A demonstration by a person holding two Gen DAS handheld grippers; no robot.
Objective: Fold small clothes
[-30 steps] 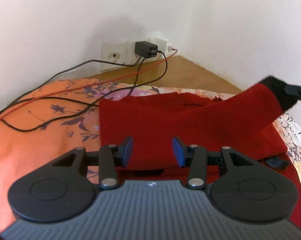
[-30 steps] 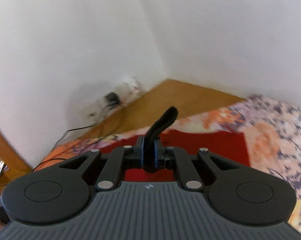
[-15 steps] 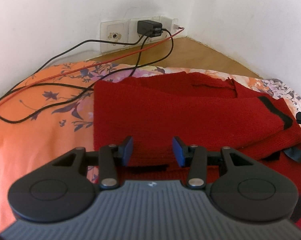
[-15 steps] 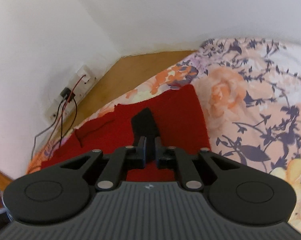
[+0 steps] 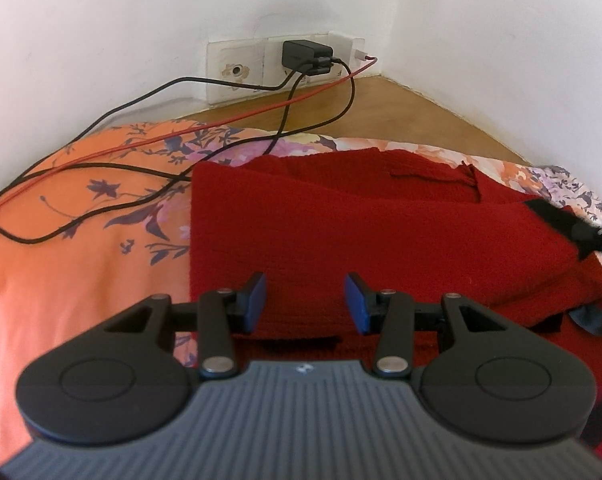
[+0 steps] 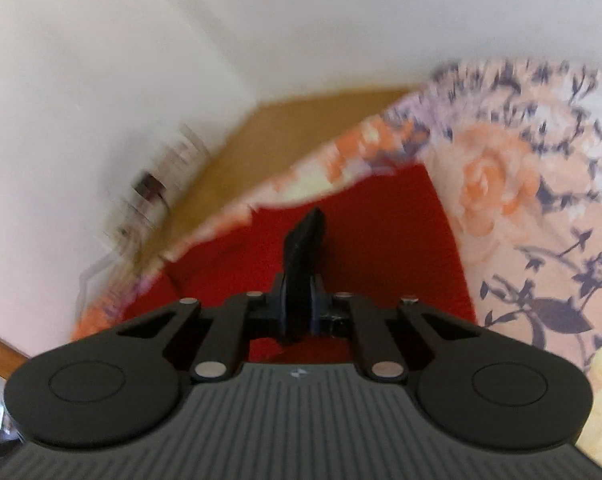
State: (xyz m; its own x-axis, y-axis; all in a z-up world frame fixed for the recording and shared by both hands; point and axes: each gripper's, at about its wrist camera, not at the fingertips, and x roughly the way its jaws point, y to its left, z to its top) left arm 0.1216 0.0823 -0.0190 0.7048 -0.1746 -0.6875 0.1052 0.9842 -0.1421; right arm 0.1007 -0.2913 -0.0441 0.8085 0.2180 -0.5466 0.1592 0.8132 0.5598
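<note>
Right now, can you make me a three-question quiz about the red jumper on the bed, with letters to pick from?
1. Where does the red jumper lie?
A. on the flowery bedsheet
B. on the wooden floor
C. on a chair

2. What colour is the jumper's cuff?
A. white
B. black
C. yellow

3. What is the right gripper doing?
A. hanging open
B. holding a cable
C. pinching the cuff

Answers:
1. A, the jumper is spread over the flower print.
2. B, a black band ends the red sleeve.
3. C, its fingers are closed on the black cuff, while the left gripper is open.
</note>
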